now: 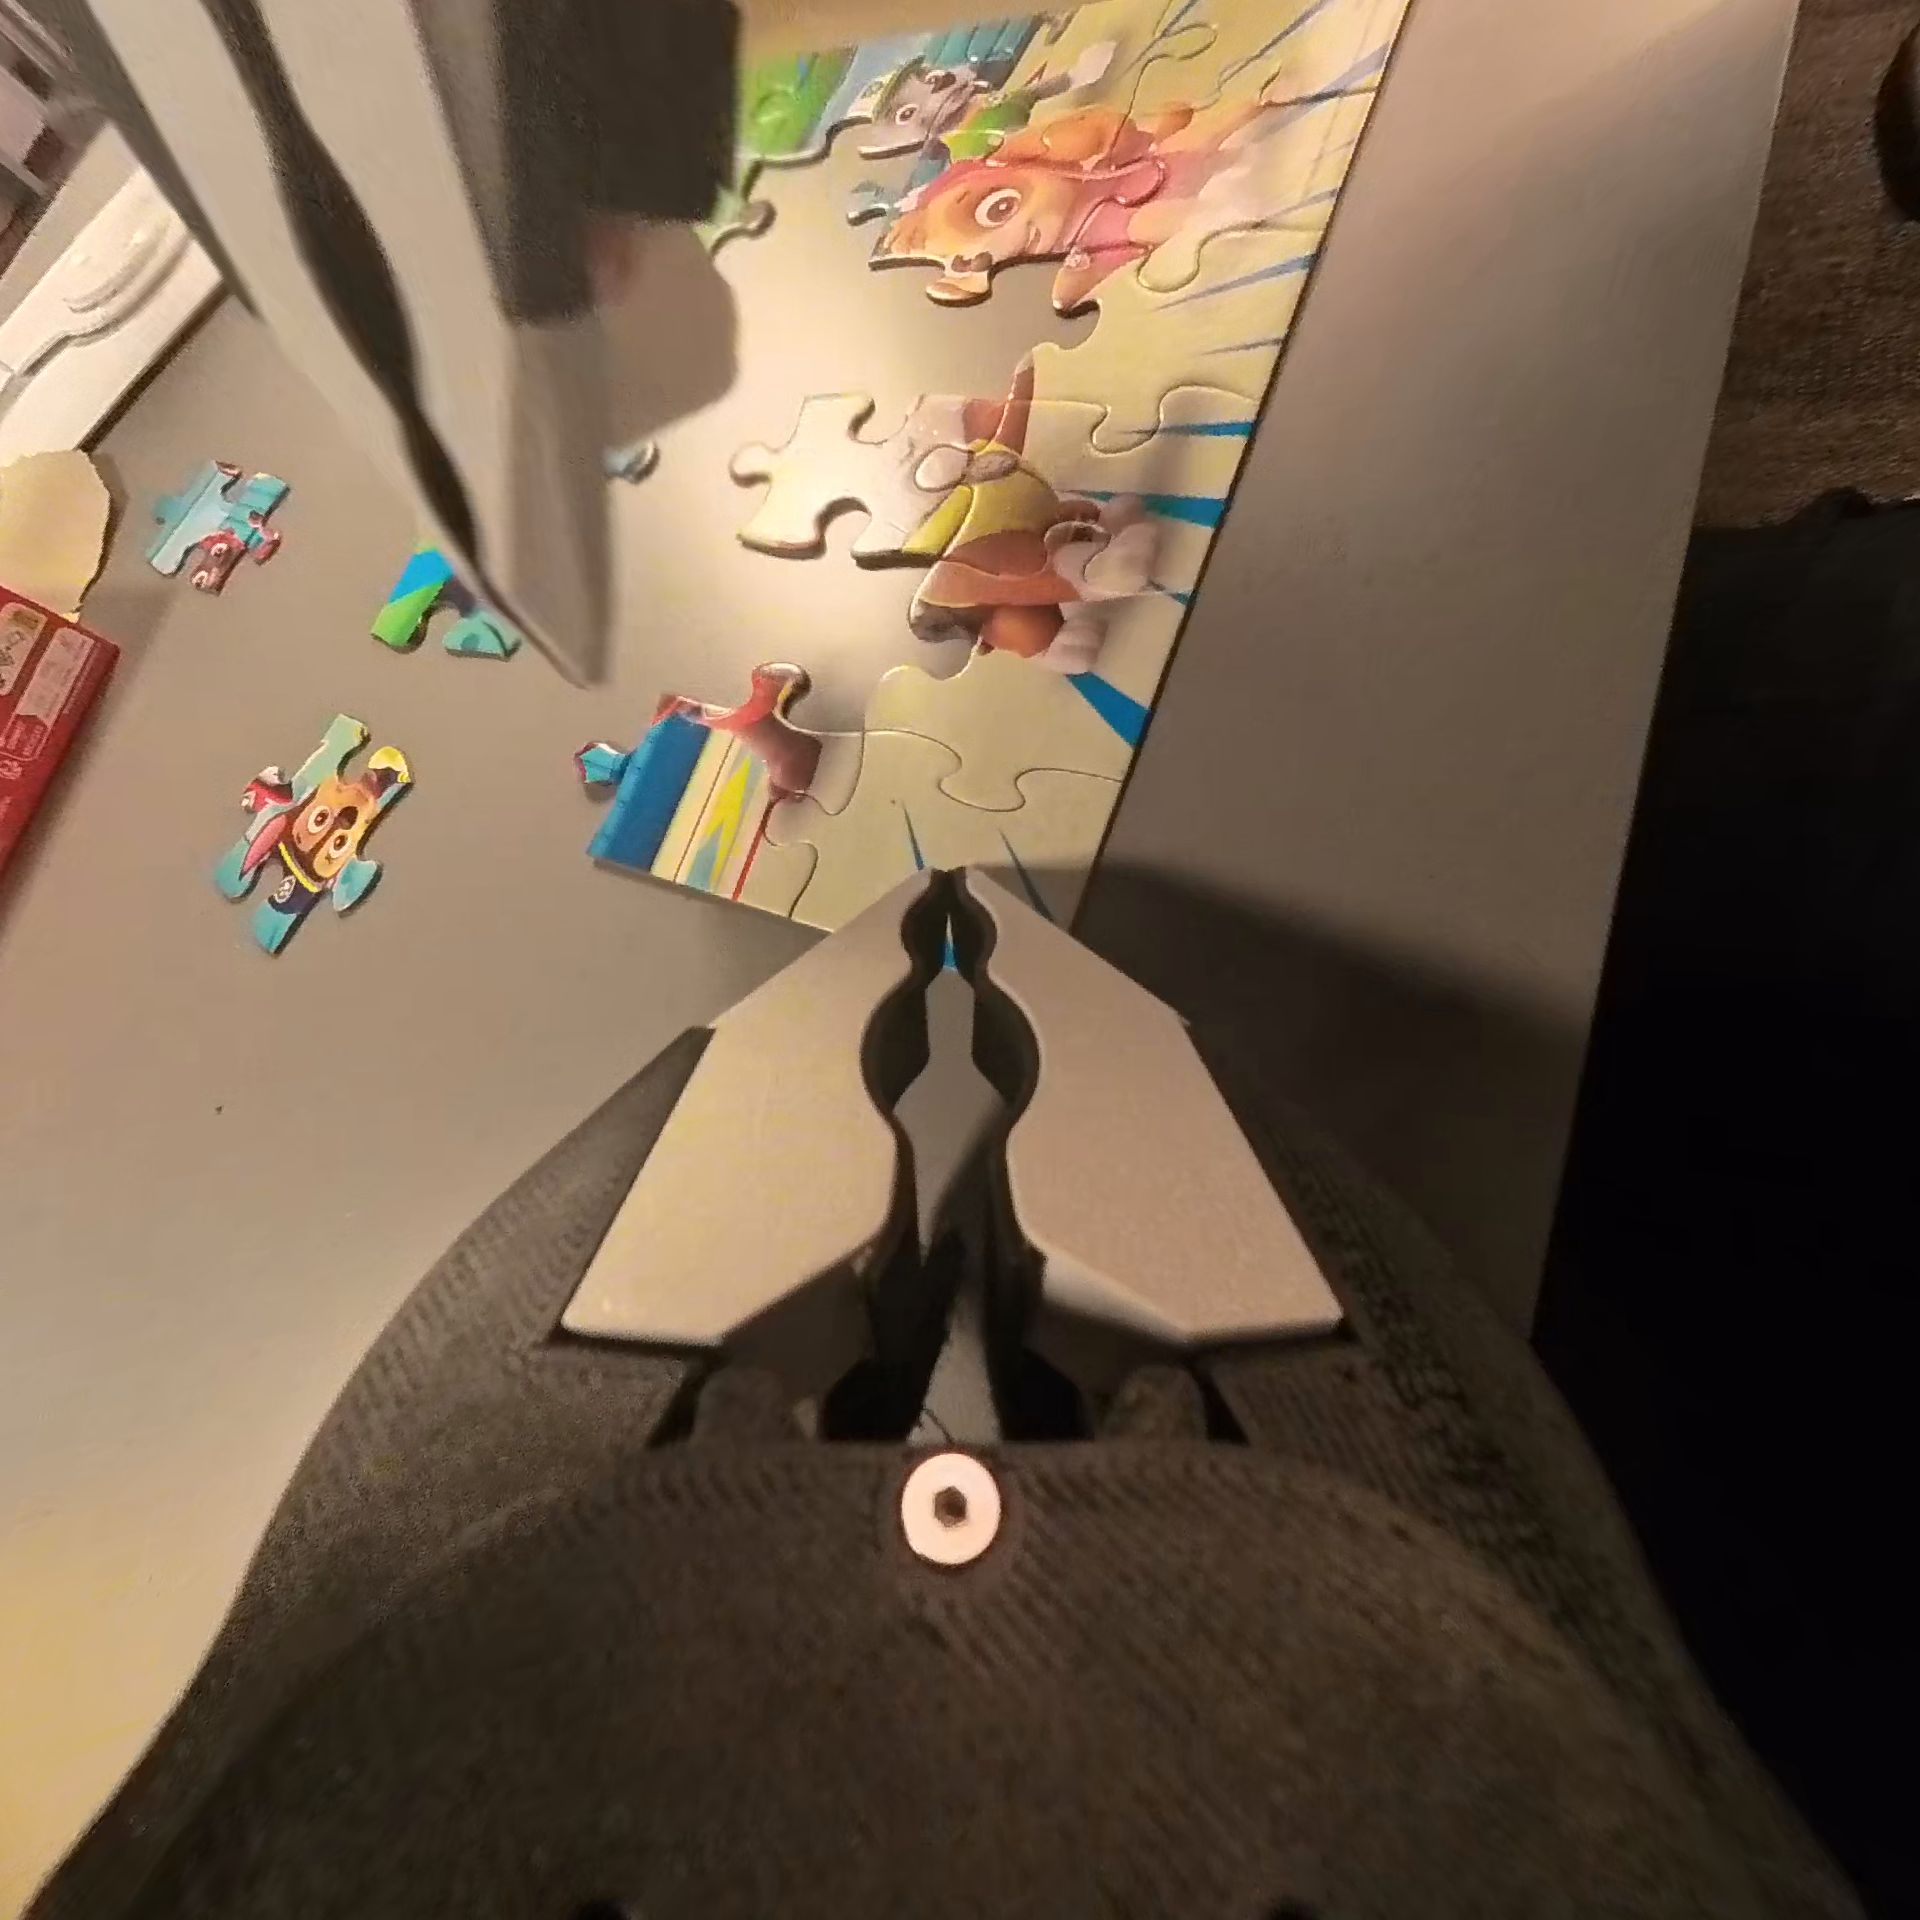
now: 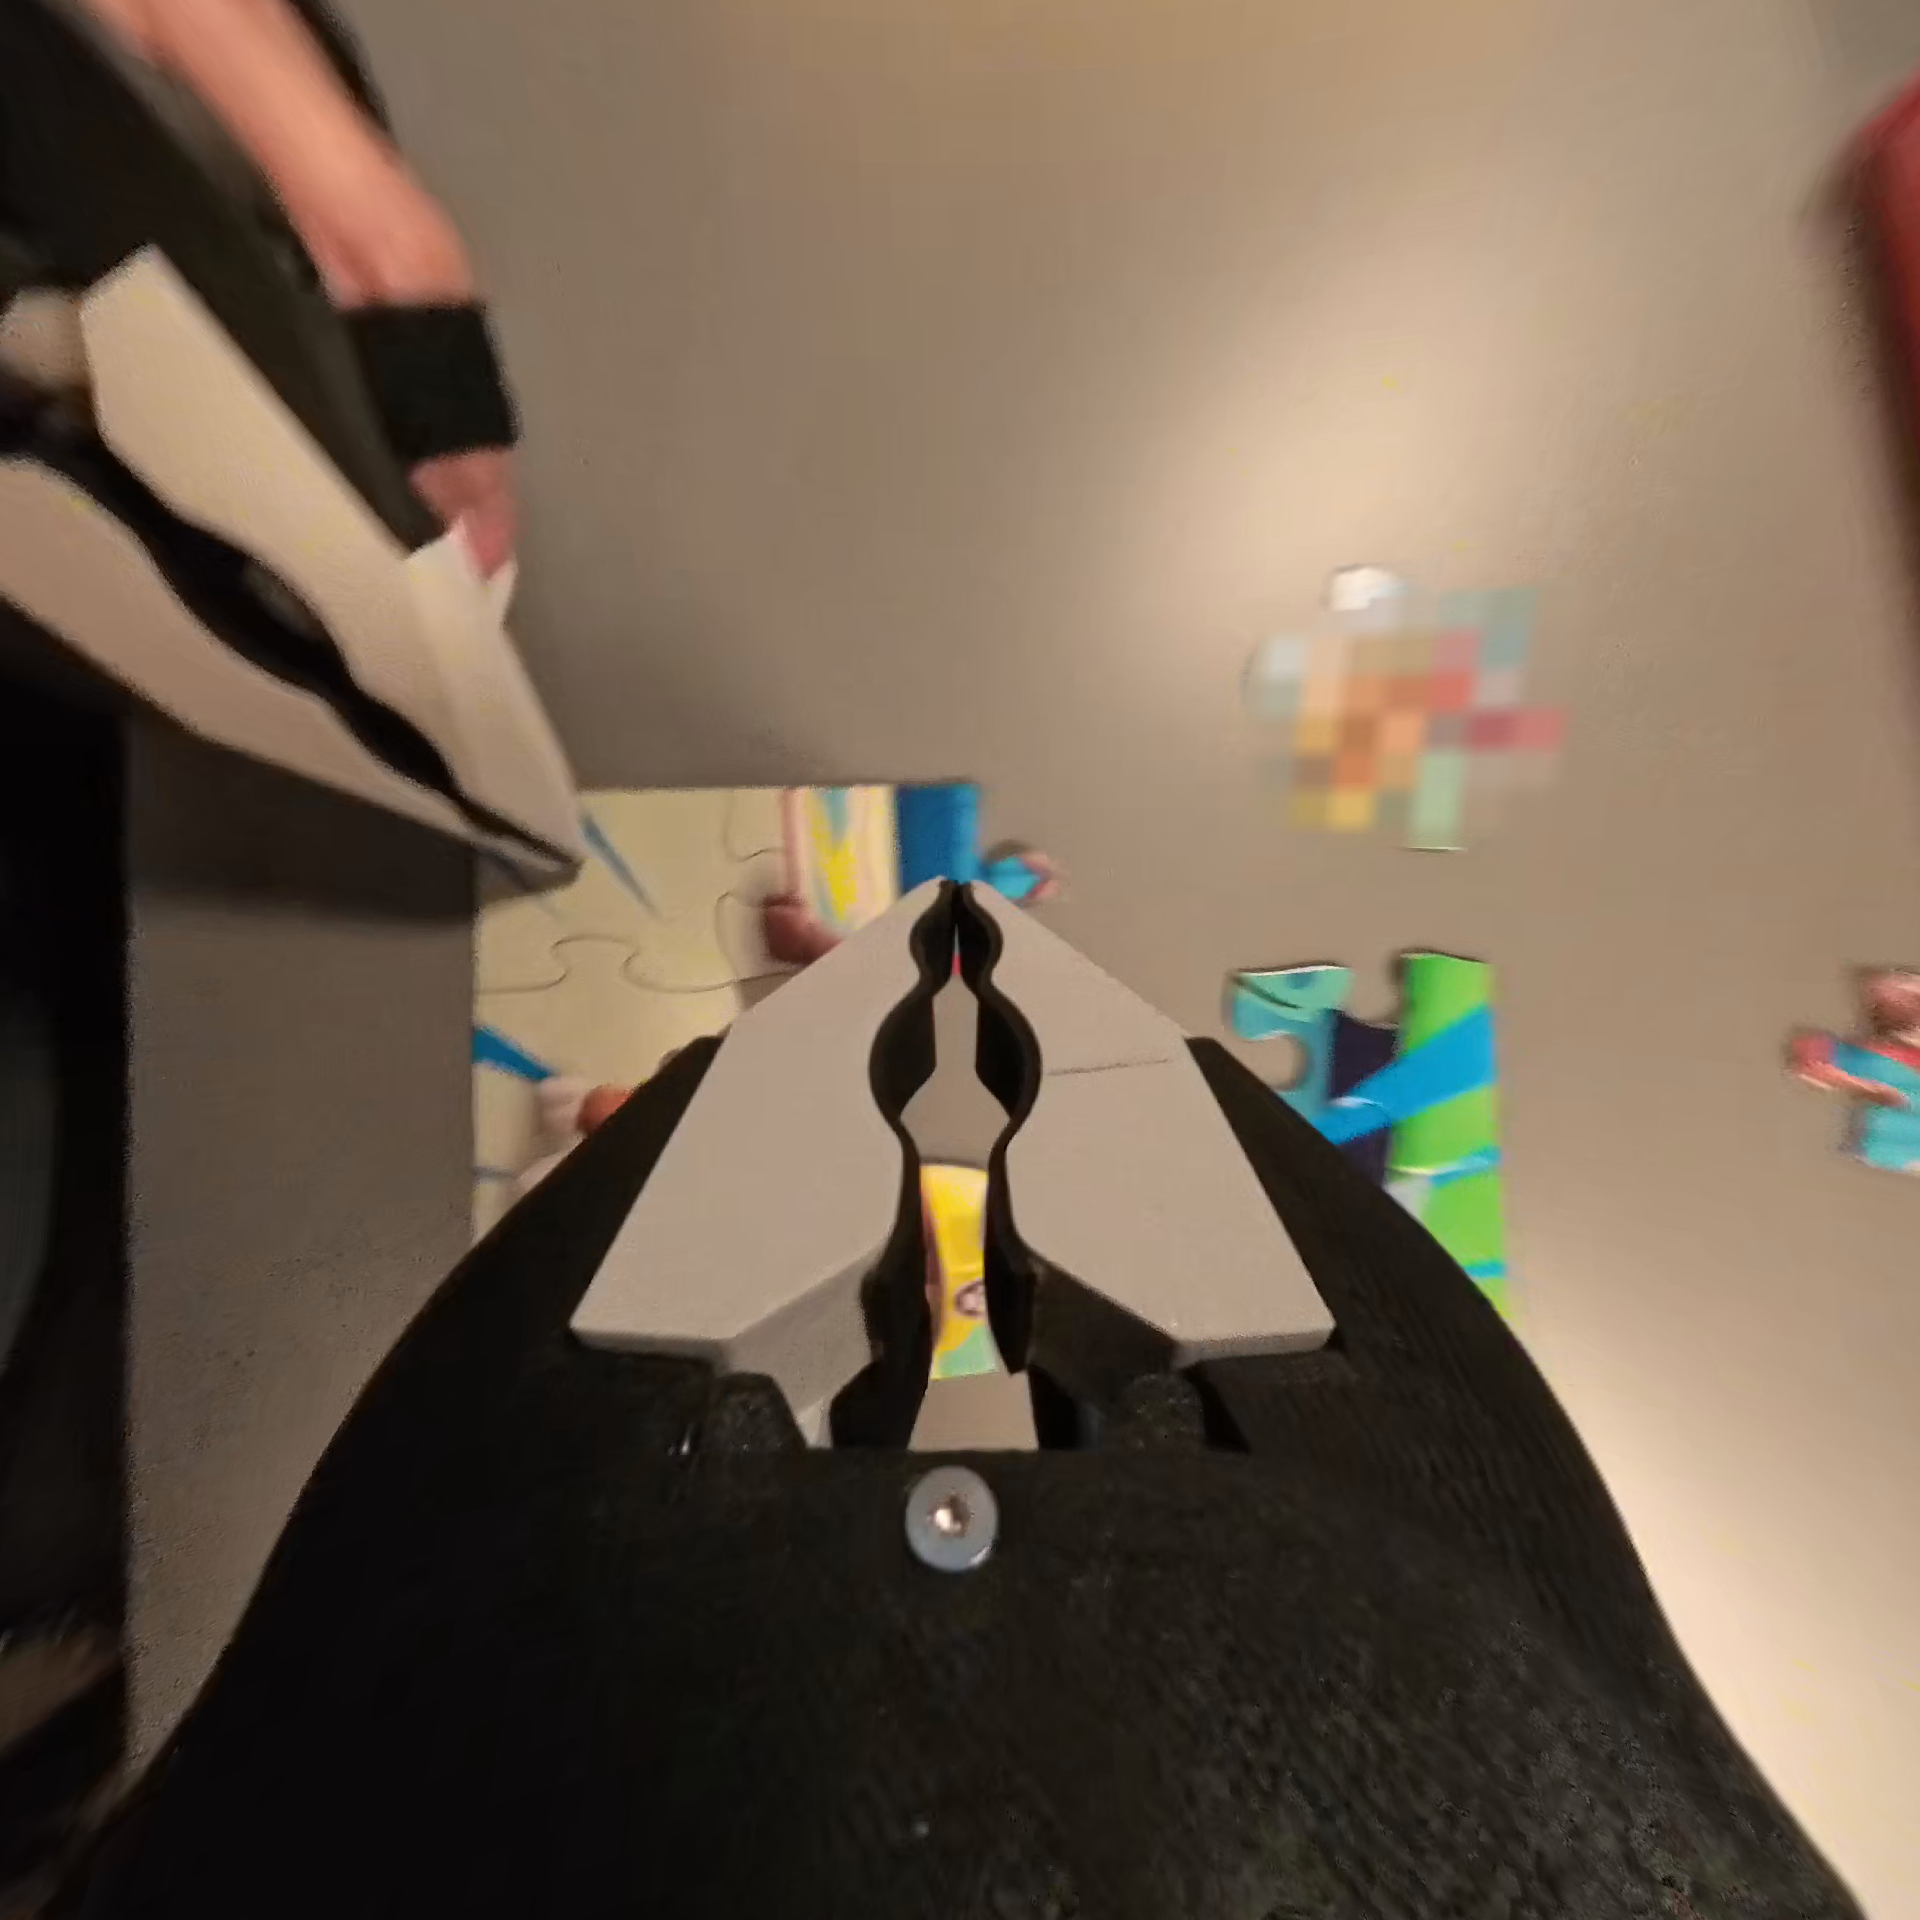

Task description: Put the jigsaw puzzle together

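Grey table (image 1: 312, 1143): part-built puzzle (image 1: 1039, 468), loose pieces (image 1: 312, 831), red box (image 1: 42, 727), apparently cardboard.

No writing can be read in either view. The red box (image 1: 47, 727) at the left edge of the surface (image 1: 312, 1143) carries small print, too blurred to make out. The puzzle pieces (image 1: 312, 831) show only cartoon artwork.

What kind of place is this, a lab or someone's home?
Probably a home: a grey table carries a half-done cartoon jigsaw puzzle, loose pieces and a red box; white furniture stands beyond.
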The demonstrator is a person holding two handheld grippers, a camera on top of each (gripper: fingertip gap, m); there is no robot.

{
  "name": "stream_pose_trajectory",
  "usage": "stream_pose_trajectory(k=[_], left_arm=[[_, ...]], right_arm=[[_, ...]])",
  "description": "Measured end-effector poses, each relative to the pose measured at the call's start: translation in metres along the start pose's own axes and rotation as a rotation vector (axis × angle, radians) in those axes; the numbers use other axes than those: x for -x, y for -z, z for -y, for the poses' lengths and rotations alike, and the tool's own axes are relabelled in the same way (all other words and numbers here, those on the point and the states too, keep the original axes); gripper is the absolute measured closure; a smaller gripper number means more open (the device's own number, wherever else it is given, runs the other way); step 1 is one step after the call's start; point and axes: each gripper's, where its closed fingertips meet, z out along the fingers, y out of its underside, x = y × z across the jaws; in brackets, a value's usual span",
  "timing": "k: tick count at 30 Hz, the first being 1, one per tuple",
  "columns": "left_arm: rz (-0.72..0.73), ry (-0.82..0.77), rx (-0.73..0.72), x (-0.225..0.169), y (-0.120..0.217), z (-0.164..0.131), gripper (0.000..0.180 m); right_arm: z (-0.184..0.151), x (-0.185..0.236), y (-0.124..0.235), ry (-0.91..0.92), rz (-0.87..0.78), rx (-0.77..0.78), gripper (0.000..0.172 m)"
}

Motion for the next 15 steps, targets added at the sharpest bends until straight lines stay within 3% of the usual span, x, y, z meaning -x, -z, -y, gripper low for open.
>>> stream_pose_trajectory(k=[5, 10, 12, 15], left_arm=[[-0.001, 0.003, -0.003, 0.000, 0.000, 0.000, 0.180], [-0.020, 0.026, -0.002, 0.000, 0.000, 0.000, 0.180], [-0.028, 0.036, -0.001, 0.000, 0.000, 0.000, 0.180], [-0.027, 0.038, -0.001, 0.000, 0.000, 0.000, 0.180]], right_arm=[[0.008, -0.055, 0.051, -0.192, -0.317, -0.430, 0.172], [-0.014, -0.092, 0.122, -0.171, -0.748, -0.767, 0.171], [-0.027, -0.098, 0.143, -0.140, -0.896, -0.840, 0.171], [-0.048, -0.102, 0.150, -0.124, -1.029, -0.831, 0.172]])
